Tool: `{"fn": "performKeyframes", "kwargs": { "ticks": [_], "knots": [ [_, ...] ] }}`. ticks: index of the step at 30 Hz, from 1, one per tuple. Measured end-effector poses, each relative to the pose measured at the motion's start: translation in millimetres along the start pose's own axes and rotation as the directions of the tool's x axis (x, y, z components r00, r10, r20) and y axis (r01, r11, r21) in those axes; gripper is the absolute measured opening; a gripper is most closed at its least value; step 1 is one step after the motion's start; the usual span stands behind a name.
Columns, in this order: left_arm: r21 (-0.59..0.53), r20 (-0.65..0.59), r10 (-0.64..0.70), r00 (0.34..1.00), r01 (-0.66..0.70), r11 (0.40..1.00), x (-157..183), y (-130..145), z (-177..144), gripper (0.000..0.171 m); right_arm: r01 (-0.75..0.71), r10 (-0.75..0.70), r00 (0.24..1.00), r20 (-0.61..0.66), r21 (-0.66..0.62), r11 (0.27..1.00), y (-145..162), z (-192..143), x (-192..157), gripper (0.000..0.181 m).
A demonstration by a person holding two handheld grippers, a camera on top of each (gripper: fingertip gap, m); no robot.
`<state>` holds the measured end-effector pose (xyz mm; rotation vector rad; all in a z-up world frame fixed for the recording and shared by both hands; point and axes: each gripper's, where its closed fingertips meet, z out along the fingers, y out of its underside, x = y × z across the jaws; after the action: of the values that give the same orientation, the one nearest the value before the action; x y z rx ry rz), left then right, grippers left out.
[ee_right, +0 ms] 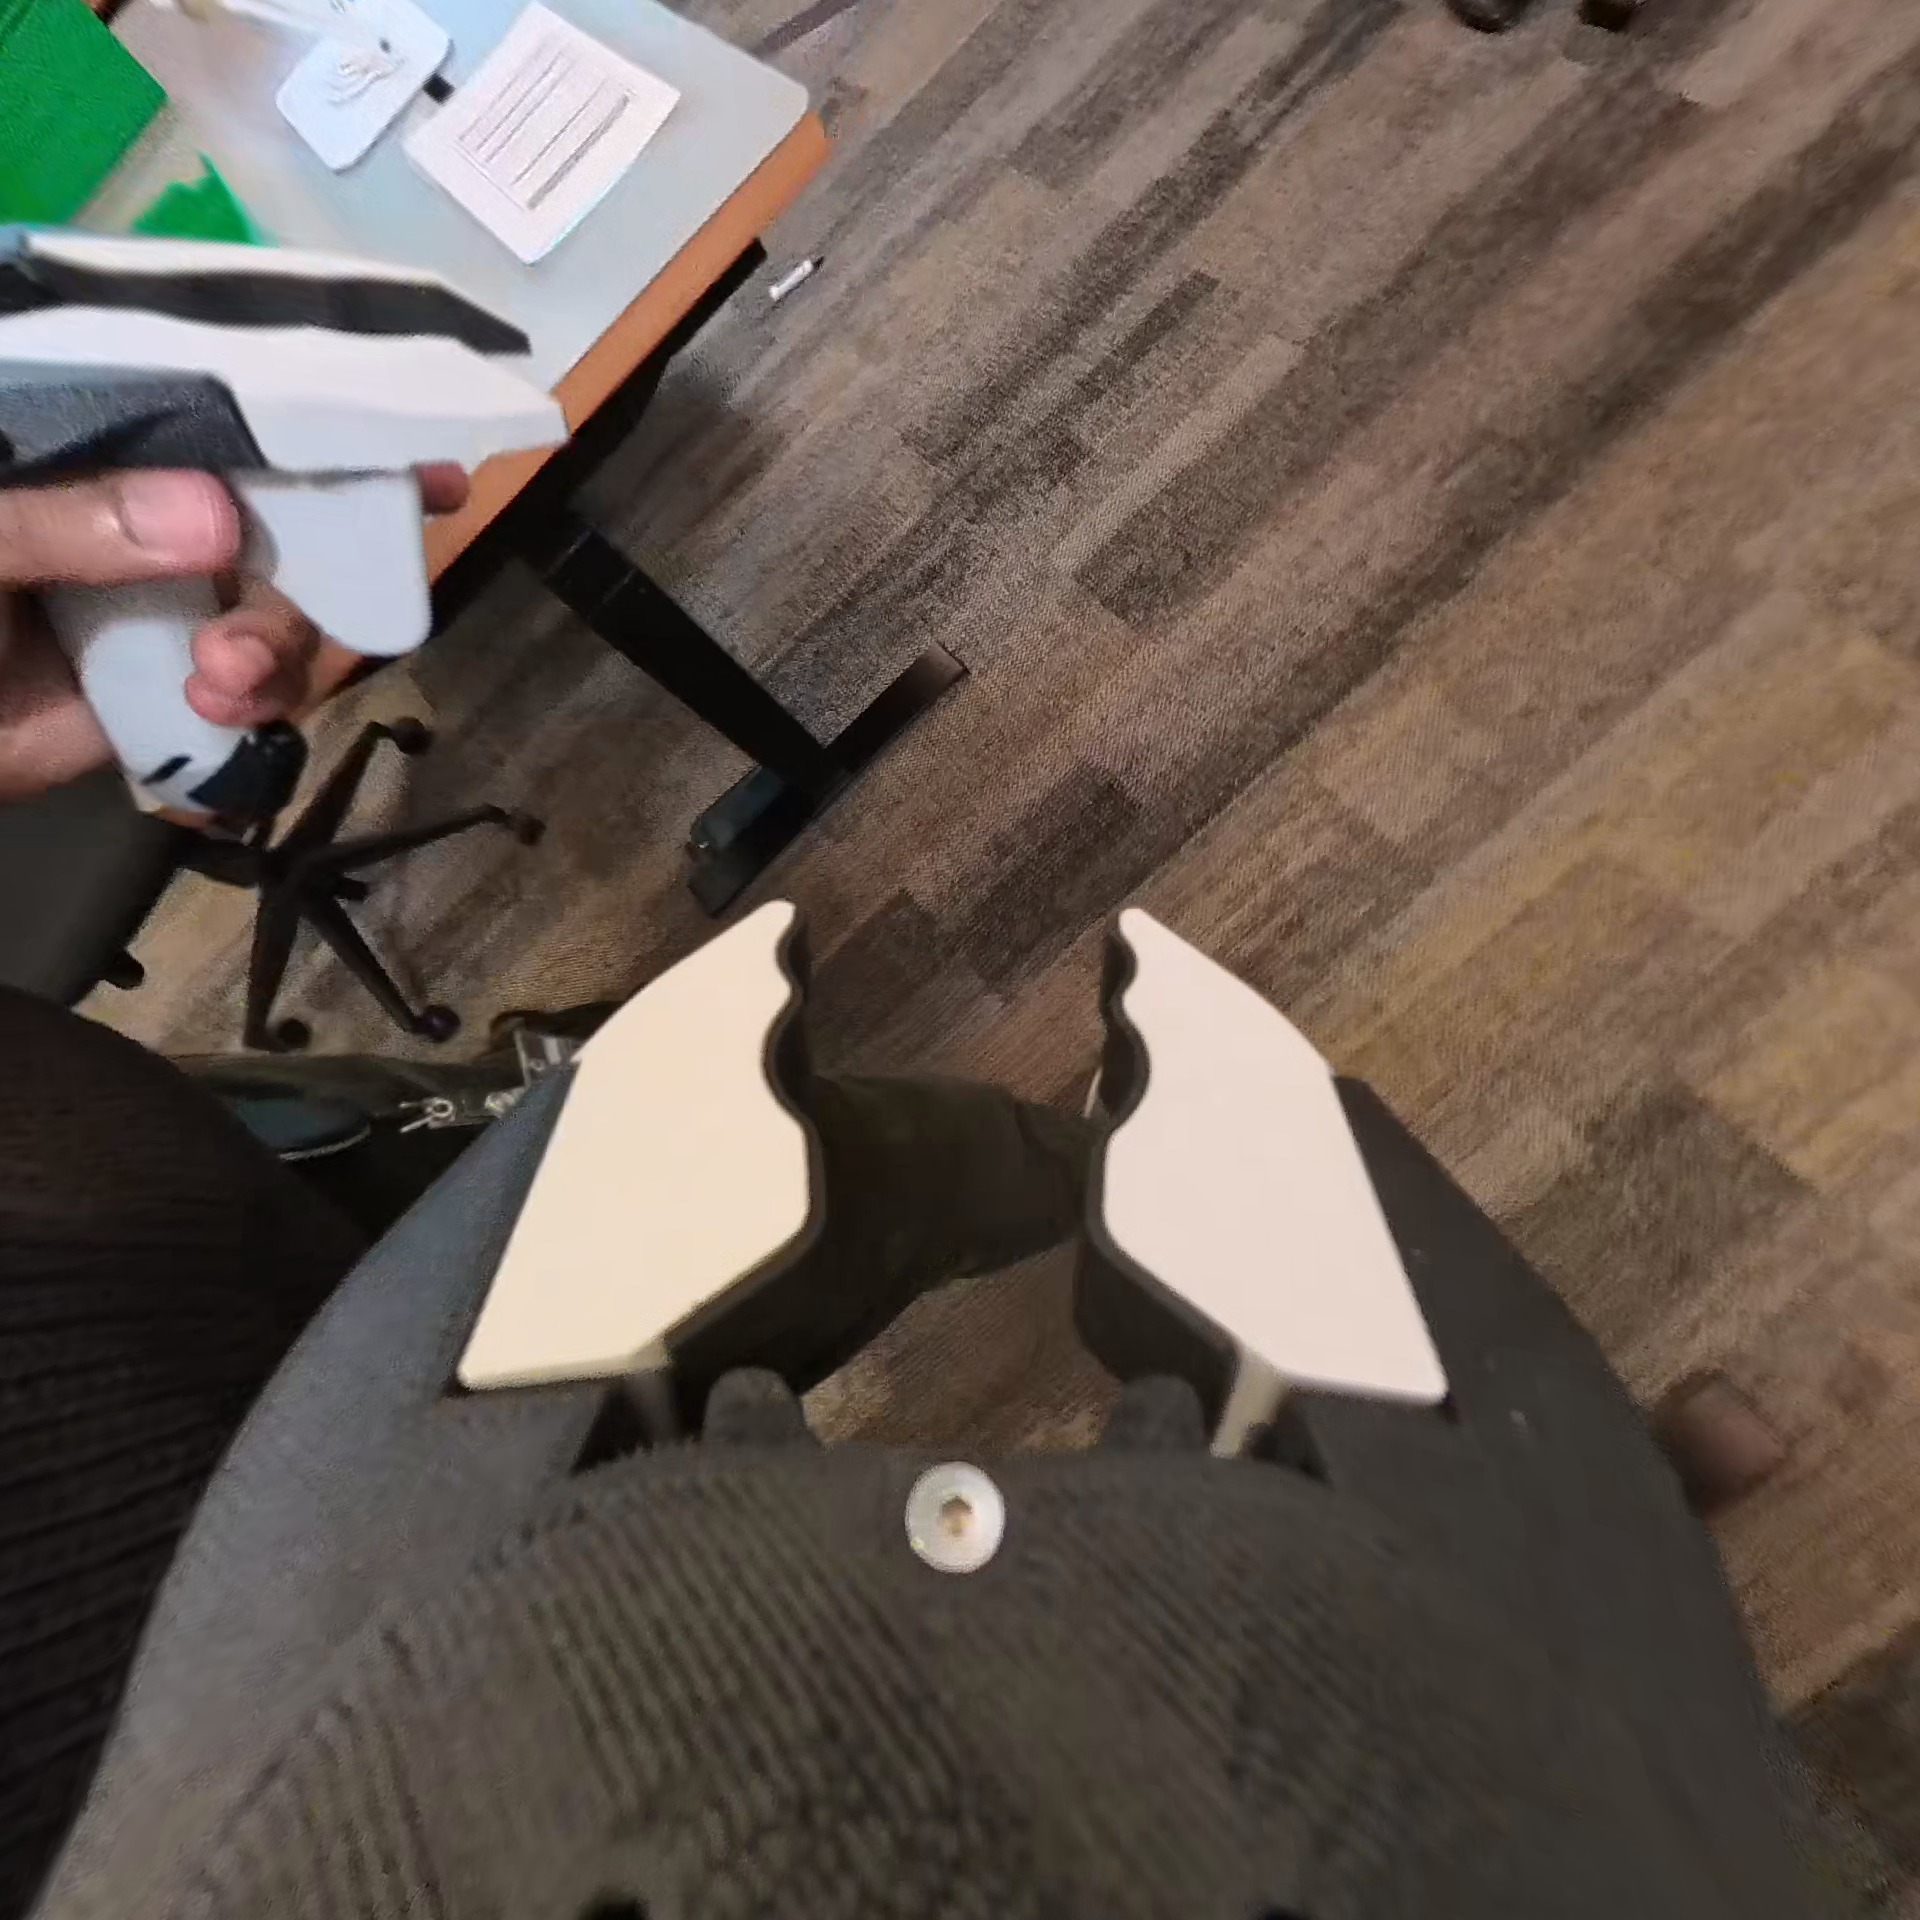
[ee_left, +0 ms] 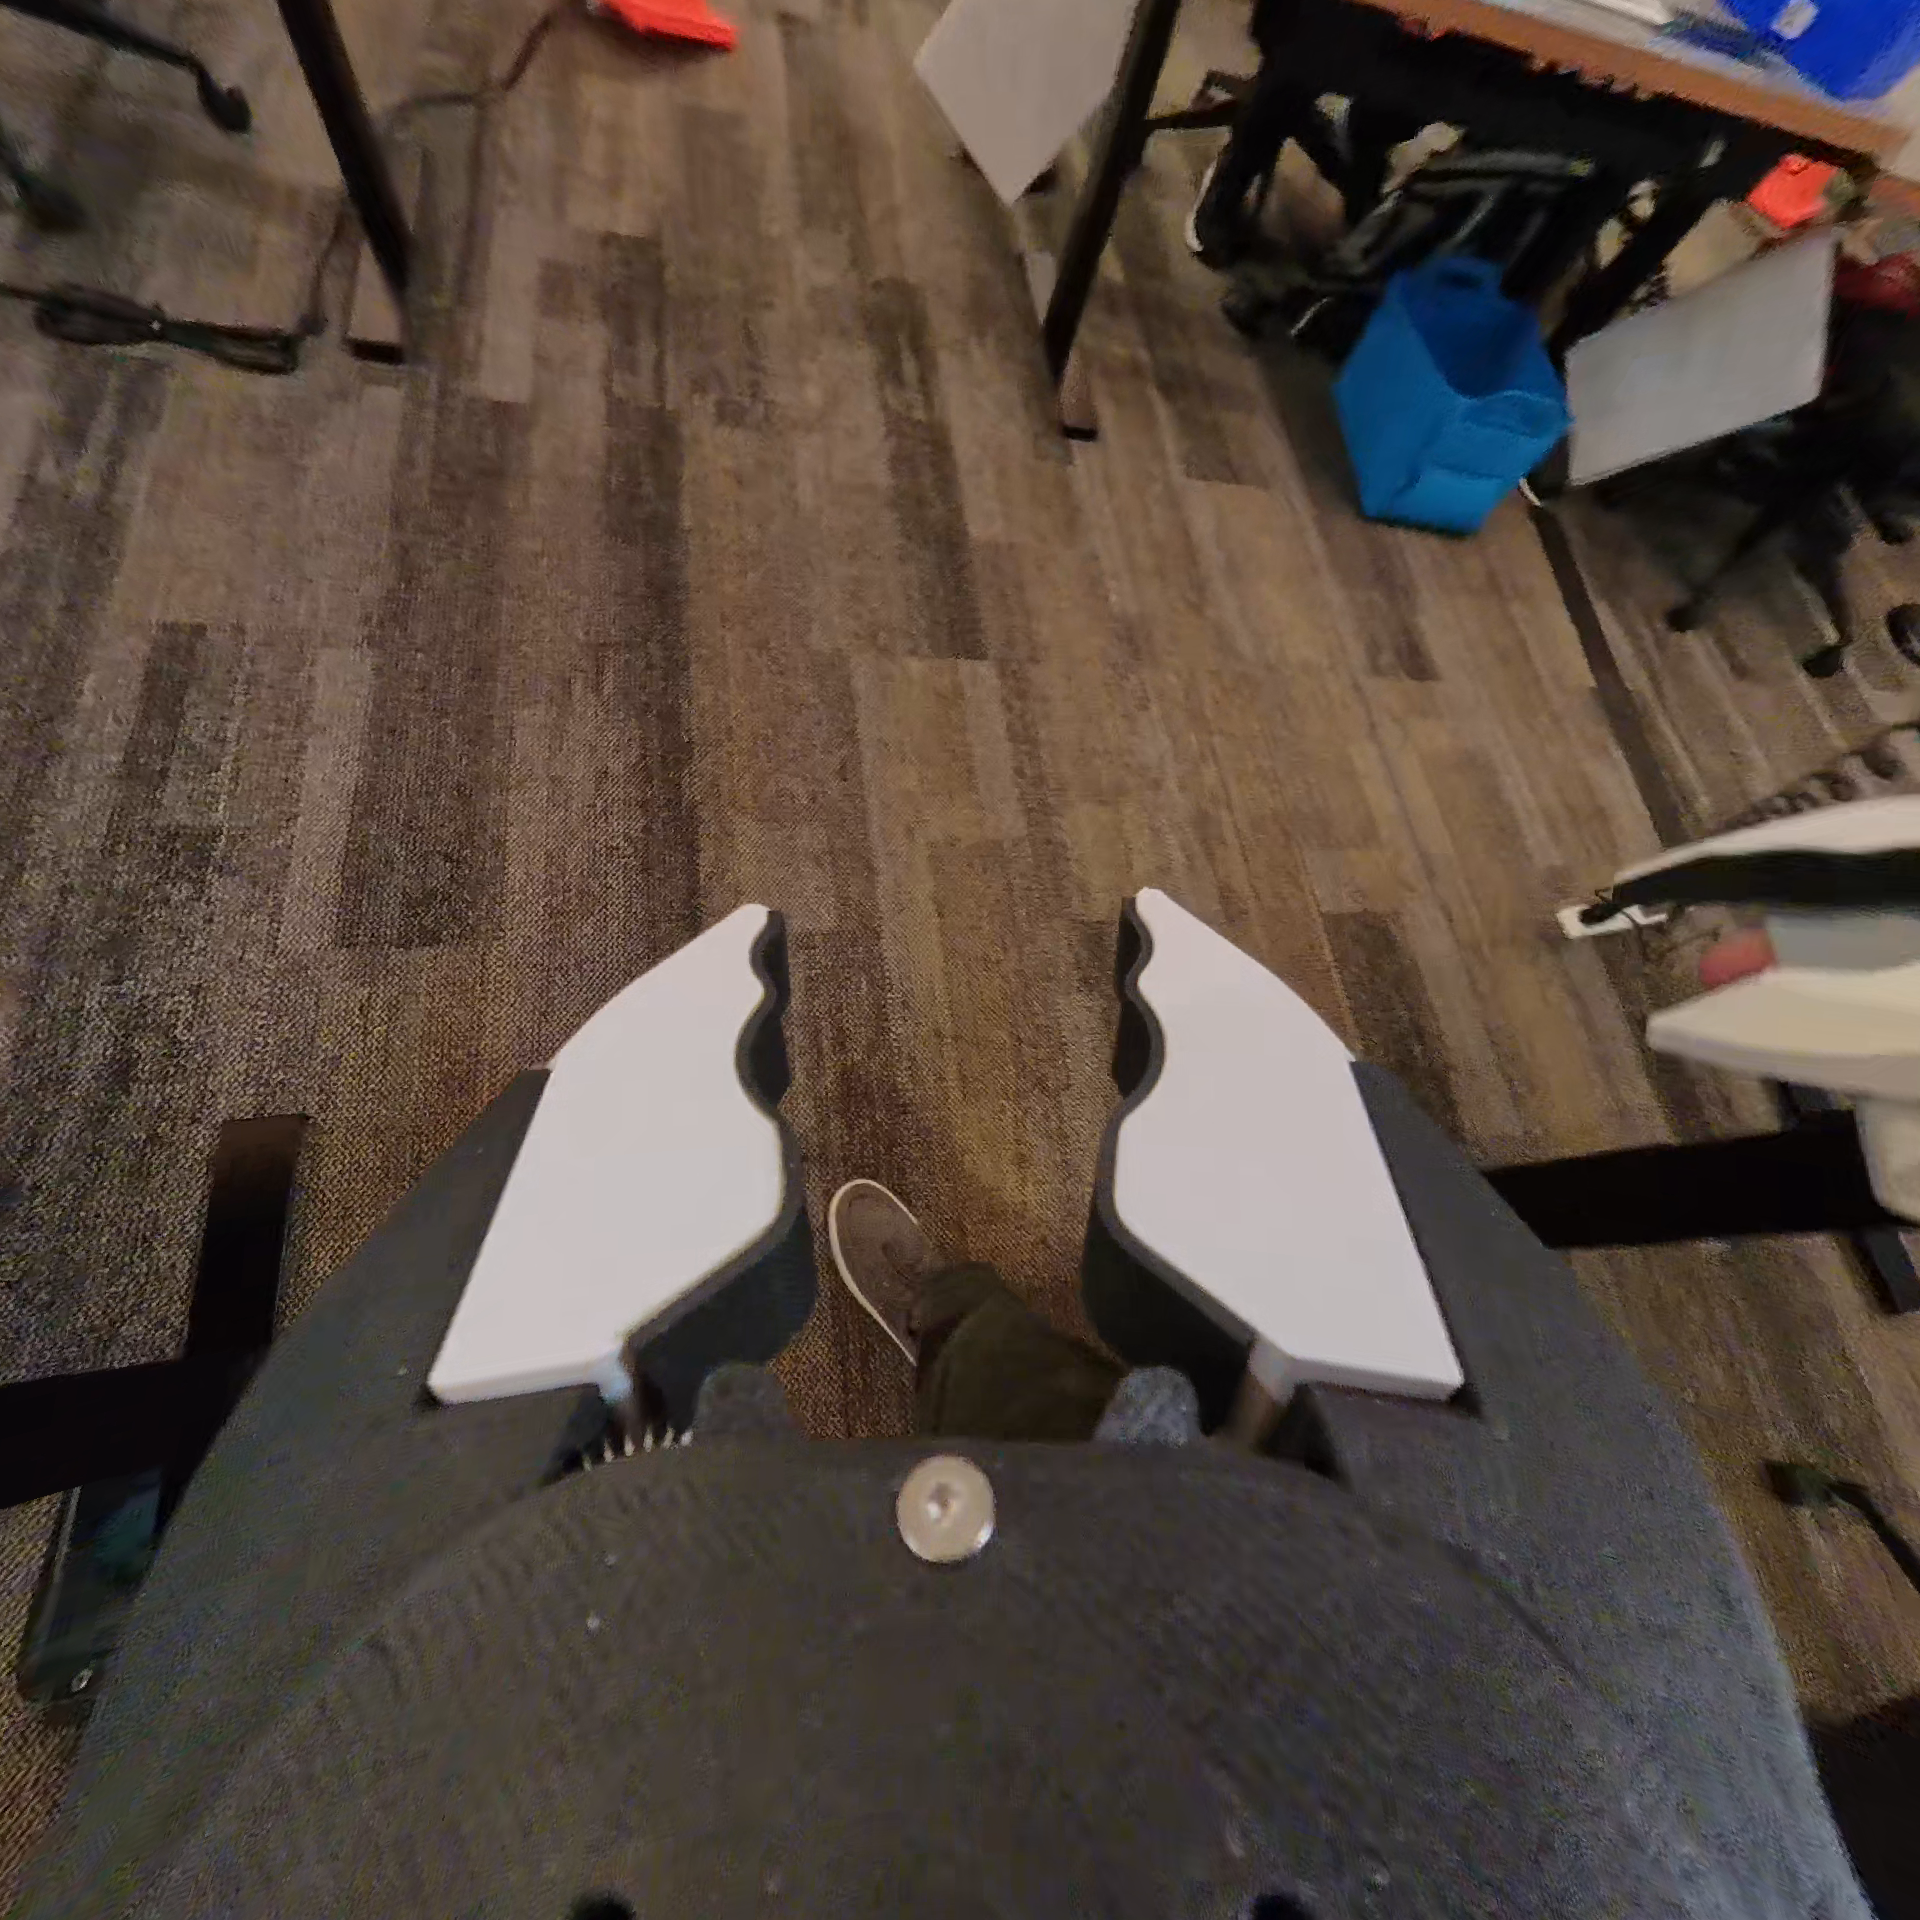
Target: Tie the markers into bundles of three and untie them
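My left gripper (ee_left: pixel 951 920) is open and empty, pointing down at the brown-grey carpet (ee_left: pixel 727 623). A person's shoe (ee_left: pixel 878 1252) and trouser leg (ee_left: pixel 997 1351) show below between its fingers. My right gripper (ee_right: pixel 956 925) is open and empty too, held over the carpet (ee_right: pixel 1455 623) with a dark trouser leg (ee_right: pixel 935 1174) beneath it. The left gripper also shows in the right wrist view (ee_right: pixel 312 364), held by a hand (ee_right: pixel 114 561) near a table corner. The right gripper shows at the right edge of the left wrist view (ee_left: pixel 1787 935).
A table (ee_right: pixel 644 135) with a sheet of paper (ee_right: pixel 540 125), a white pad (ee_right: pixel 364 78) and green items (ee_right: pixel 62 104) stands at upper left. Its black leg (ee_right: pixel 727 707) and an office chair base (ee_right: pixel 332 883) are nearby. A blue bag (ee_left: pixel 1449 405) and black table legs (ee_left: pixel 1091 239) stand farther off.
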<state>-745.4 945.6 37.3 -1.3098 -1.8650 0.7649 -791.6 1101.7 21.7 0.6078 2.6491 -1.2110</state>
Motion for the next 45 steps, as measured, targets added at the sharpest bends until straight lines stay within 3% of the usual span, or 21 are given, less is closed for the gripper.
{"fn": "performKeyframes", "kwargs": {
  "ticks": [2,3,6,9,11,15,17,19,23,26,29,32,35,39,42,45],
  "knots": [
    [-0.041,0.012,-0.023,1.000,0.023,0.999,-37,-7,47,0.058,0.047,-0.047,0.999,0.006,-0.063,0.997,-35,52,35,0.054],
    [-0.040,-0.004,-0.047,0.999,0.047,0.998,-51,-23,65,0.054,0.069,-0.069,0.998,0.008,-0.089,0.994,-61,74,50,0.053],
    [0.067,-0.110,-0.083,0.990,0.090,0.994,-83,-113,102,0.025,0.153,-0.152,0.988,0.038,-0.020,0.988,-173,124,69,0.047],
    [0.074,-0.110,-0.154,0.982,0.162,0.984,-128,-192,131,0.022,0.251,-0.253,0.965,0.063,0.040,0.967,-277,169,80,0.041],
    [0.098,-0.050,-0.194,0.980,0.198,0.975,-167,-230,151,0.018,0.314,-0.320,0.940,0.122,0.064,0.947,-331,206,86,0.038],
    [0.134,0.106,-0.269,0.957,0.255,0.958,-260,-255,210,0.010,0.395,-0.422,0.872,0.247,0.155,0.906,-413,311,113,0.014],
    [0.160,0.179,-0.347,0.920,0.321,0.933,-307,-261,239,0.001,0.405,-0.443,0.831,0.337,0.180,0.897,-448,370,125,0.001],
    [0.216,0.245,-0.453,0.857,0.407,0.888,-354,-275,260,0.001,0.432,-0.458,0.752,0.474,0.170,0.885,-483,422,124,0.000],
    [0.294,0.286,-0.560,0.778,0.485,0.824,-428,-333,271,0.001,0.486,-0.448,0.616,0.649,0.135,0.864,-579,500,97,0.001],
    [0.314,0.375,-0.582,0.721,0.492,0.812,-487,-367,253,0.023,0.537,-0.379,0.525,0.762,0.049,0.842,-645,546,53,0.019],
    [0.373,0.484,-0.600,0.637,0.470,0.800,-568,-366,244,0.038,0.600,-0.313,0.449,0.837,-0.023,0.799,-683,612,15,0.034],
    [0.452,0.509,-0.674,0.535,0.500,0.738,-657,-346,248,0.038,0.641,-0.310,0.457,0.834,-0.067,0.764,-706,702,-10,0.037],
    [0.474,0.411,-0.740,0.533,0.568,0.673,-733,-350,249,0.042,0.649,-0.285,0.483,0.828,-0.120,0.751,-729,778,-50,0.041],
    [0.495,0.476,-0.718,0.508,0.520,0.696,-850,-362,212,0.044,0.756,-0.427,0.338,0.839,0.029,0.654,-766,887,-136,0.044],
    [0.479,0.525,-0.734,0.431,0.563,0.673,-938,-353,196,0.046,0.836,-0.532,0.216,0.819,0.127,0.535,-778,1010,-198,0.043],
    [0.461,0.537,-0.762,0.362,0.630,0.625,-1018,-323,205,0.049,0.887,-0.615,0.133,0.778,0.184,0.423,-760,1179,-244,0.043]
  ]
}}
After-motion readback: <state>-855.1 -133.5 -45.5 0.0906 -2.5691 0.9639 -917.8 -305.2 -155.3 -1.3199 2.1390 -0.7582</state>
